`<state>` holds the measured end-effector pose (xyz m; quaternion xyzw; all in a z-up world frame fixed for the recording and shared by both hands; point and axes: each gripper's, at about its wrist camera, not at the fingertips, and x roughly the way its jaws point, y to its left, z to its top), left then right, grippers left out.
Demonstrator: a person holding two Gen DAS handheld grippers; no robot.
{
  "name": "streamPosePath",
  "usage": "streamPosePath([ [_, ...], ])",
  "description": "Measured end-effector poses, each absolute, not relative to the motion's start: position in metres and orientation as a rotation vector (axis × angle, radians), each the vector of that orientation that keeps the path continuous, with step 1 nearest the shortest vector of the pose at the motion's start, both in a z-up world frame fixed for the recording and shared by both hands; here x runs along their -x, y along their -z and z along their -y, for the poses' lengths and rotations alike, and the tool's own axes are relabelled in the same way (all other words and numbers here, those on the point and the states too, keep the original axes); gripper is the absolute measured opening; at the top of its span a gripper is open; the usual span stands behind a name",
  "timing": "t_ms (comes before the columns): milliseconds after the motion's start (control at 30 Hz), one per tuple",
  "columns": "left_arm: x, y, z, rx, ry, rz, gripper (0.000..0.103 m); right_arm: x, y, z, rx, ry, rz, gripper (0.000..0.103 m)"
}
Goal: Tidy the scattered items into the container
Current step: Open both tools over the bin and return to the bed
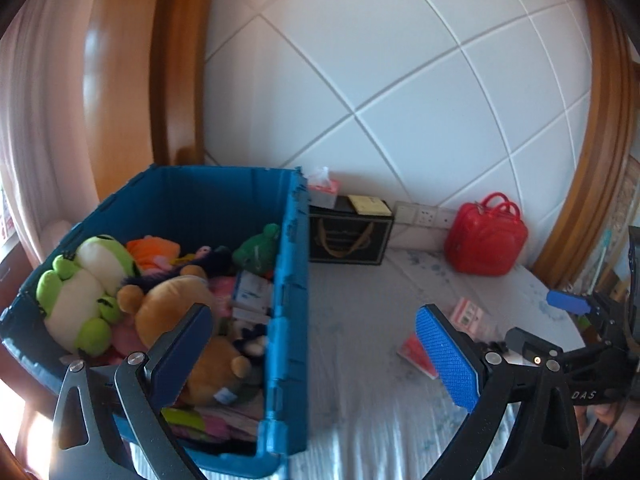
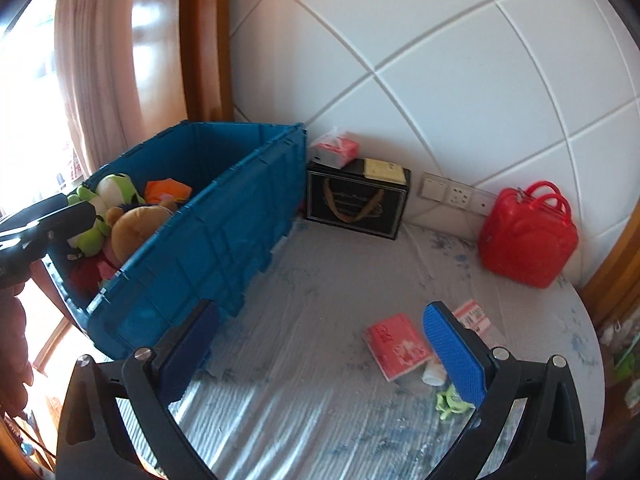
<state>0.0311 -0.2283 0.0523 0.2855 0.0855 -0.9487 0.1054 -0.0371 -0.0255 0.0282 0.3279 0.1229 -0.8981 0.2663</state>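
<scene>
1. Pale bedding [image 2: 320, 312] before a white padded wall is seen in both views.
2. Both the left gripper [image 1: 316, 344] and the right gripper [image 2: 320, 344] are held wide open and empty.
3. Plush toys, among them a brown bear [image 1: 168, 308] and a green frog [image 1: 84, 276], are packed into the blue crate [image 1: 288, 280] at lower left.
4. A red packet [image 2: 396, 346], a pink card [image 2: 474, 314], and a small green toy [image 2: 450, 398] lie scattered beside the right gripper's right finger, lower right.

"DAS" on right hand-held gripper [image 1: 568, 304]
</scene>
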Motion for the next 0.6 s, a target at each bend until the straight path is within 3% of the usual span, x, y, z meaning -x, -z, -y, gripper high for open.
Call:
streamPosePath([
  [333,0.032,-0.015,0.101,-1.029,2.850,-0.179,0.103,0.066,0.005,-0.136,-1.061,2.530,-0.265,0.103],
  [600,0.095,0.053,0.046,-1.232,2.805,-0.175,0.103,0.097,0.047,-0.211,-1.203,2.557,-0.248,0.103],
])
